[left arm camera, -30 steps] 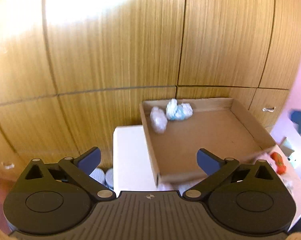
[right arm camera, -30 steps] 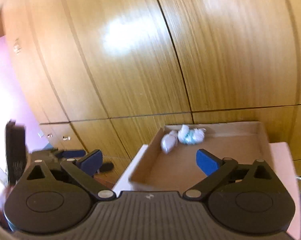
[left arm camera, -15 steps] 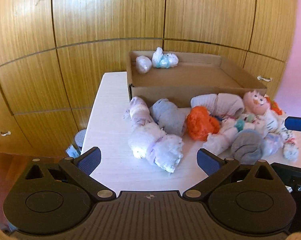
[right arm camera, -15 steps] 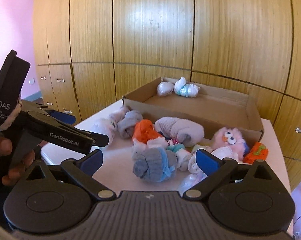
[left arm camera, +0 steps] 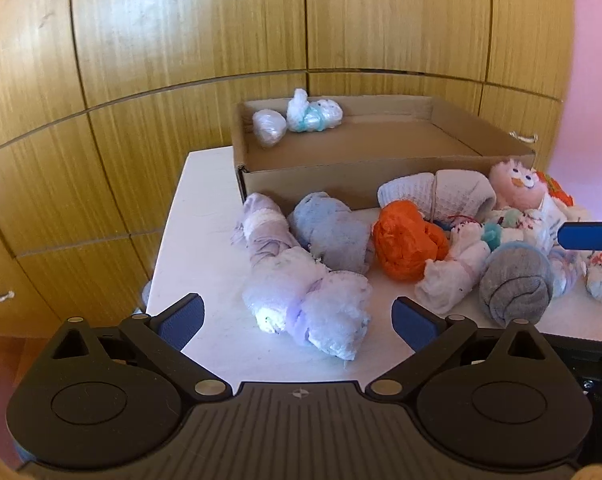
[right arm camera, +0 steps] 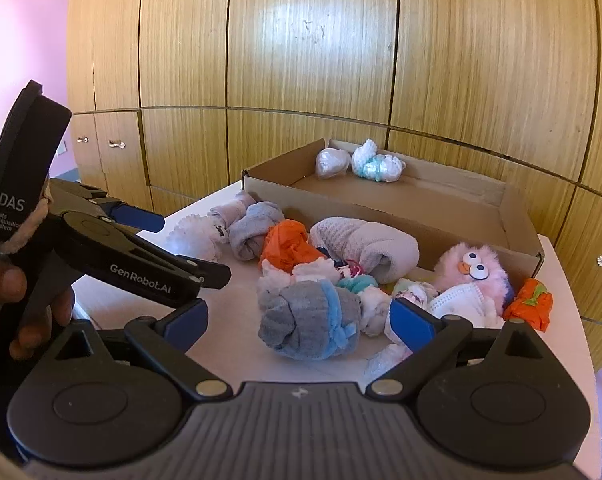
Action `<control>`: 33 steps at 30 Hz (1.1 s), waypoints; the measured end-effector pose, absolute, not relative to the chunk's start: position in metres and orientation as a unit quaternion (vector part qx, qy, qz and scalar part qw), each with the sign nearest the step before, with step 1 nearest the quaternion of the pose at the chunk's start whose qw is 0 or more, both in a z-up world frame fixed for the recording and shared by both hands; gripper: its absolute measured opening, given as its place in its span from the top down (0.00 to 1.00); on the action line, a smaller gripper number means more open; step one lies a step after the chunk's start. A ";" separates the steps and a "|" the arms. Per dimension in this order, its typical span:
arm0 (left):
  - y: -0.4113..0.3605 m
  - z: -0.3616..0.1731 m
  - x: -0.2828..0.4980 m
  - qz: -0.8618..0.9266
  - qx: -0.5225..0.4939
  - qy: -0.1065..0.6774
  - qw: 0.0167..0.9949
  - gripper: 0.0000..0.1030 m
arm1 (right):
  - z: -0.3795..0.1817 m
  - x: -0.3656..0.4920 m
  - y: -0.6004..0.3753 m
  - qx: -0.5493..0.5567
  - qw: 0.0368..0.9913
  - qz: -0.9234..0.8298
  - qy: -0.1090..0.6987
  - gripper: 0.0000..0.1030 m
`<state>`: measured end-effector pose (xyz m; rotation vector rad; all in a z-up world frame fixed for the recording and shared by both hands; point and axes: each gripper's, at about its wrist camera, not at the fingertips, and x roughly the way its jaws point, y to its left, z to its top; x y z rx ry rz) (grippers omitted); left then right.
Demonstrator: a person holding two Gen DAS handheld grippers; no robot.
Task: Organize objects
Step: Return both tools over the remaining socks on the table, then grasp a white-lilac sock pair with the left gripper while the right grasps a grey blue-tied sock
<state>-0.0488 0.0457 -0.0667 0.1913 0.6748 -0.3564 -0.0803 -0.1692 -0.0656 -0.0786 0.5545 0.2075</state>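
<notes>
A pile of rolled socks lies on the white table (left arm camera: 197,216) in front of a shallow cardboard box (left arm camera: 381,184). Two pale bundles (left arm camera: 297,118) sit in the box's far left corner. My left gripper (left arm camera: 297,320) is open, and a fluffy white and lilac roll (left arm camera: 305,304) lies just ahead between its fingers, untouched. My right gripper (right arm camera: 301,320) has its jaws wide and closing. A grey and blue roll (right arm camera: 309,320) lies between them with gaps on both sides. The left gripper (right arm camera: 195,248), held by a hand, shows at the left of the right wrist view.
An orange bundle (right arm camera: 287,244), a pale waffle-knit roll (right arm camera: 369,244), a pink plush with eyes (right arm camera: 477,272) and a second orange bundle (right arm camera: 529,308) crowd the box's near wall (right arm camera: 381,220). Wooden cupboard doors (left arm camera: 181,40) stand behind. Bare tabletop lies at the left (right arm camera: 229,320).
Both grippers have come down from facing the cupboard and box to just above the table. The sock pile has come into view, and each gripper now frames a roll.
</notes>
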 end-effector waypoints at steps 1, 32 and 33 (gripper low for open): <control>0.045 -0.067 -0.047 -0.175 0.096 0.330 0.923 0.02 | -0.066 -0.079 -0.170 -0.038 0.955 0.101 0.276 0.08; 0.045 -0.049 -0.066 -0.217 0.106 0.310 0.919 0.35 | -0.067 -0.088 -0.178 -0.015 0.957 0.100 0.271 0.49; 0.045 -0.046 -0.066 -0.219 0.106 0.310 0.919 0.35 | -0.064 -0.088 -0.179 -0.015 0.958 0.100 0.269 0.49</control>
